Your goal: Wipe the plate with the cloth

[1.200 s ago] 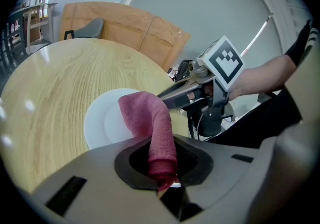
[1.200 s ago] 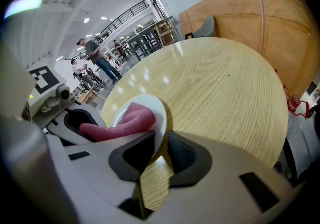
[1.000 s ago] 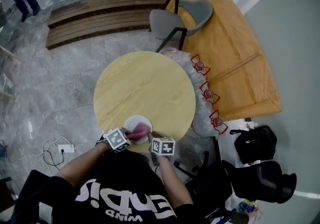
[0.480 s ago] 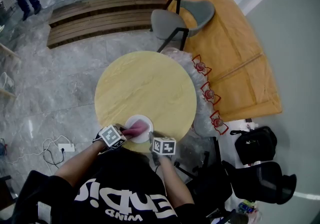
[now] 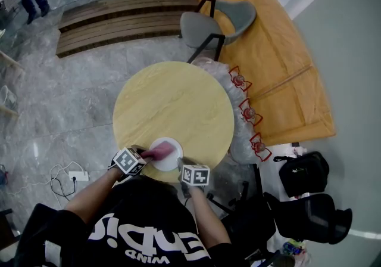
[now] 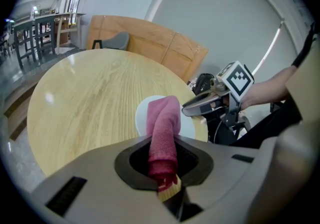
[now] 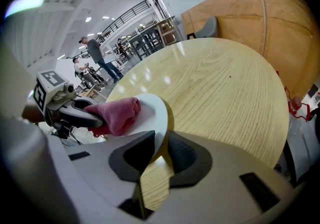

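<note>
Leftward slide by left gripper, clamped on cloth; cloth's long axis runs right from jaws across plate. Right gripper pinches plate's near-right rim at table's near edge.

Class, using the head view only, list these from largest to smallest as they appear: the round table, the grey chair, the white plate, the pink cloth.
1. round table
2. grey chair
3. white plate
4. pink cloth, clearly smaller than the plate it lies on
</note>
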Demonstrator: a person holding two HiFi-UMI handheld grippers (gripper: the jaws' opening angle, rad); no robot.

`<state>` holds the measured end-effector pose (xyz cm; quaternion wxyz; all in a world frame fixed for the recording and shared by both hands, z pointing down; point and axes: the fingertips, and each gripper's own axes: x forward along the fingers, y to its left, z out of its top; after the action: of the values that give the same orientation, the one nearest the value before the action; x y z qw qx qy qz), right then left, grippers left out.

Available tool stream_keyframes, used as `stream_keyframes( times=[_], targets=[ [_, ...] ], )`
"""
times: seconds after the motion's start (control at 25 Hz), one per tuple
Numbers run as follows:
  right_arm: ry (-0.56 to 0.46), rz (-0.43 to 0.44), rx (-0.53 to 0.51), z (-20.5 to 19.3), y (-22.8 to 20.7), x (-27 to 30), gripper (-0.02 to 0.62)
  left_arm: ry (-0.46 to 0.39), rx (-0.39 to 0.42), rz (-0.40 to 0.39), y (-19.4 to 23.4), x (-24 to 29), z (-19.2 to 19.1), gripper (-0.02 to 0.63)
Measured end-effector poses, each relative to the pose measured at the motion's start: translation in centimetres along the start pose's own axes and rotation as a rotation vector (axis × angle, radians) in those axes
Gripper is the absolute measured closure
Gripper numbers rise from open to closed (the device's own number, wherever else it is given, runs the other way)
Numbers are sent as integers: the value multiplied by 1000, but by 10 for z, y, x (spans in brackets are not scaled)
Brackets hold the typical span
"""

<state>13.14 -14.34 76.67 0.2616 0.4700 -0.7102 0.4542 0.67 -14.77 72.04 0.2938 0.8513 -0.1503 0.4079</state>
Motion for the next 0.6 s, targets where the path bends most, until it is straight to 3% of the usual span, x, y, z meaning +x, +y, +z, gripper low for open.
stream_keyframes(
  times=[0.6],
  targets=[
    [-36, -5, 1, 3, 0, -6, 499, -98, -79, 81, 25, -29, 10, 554]
  ],
)
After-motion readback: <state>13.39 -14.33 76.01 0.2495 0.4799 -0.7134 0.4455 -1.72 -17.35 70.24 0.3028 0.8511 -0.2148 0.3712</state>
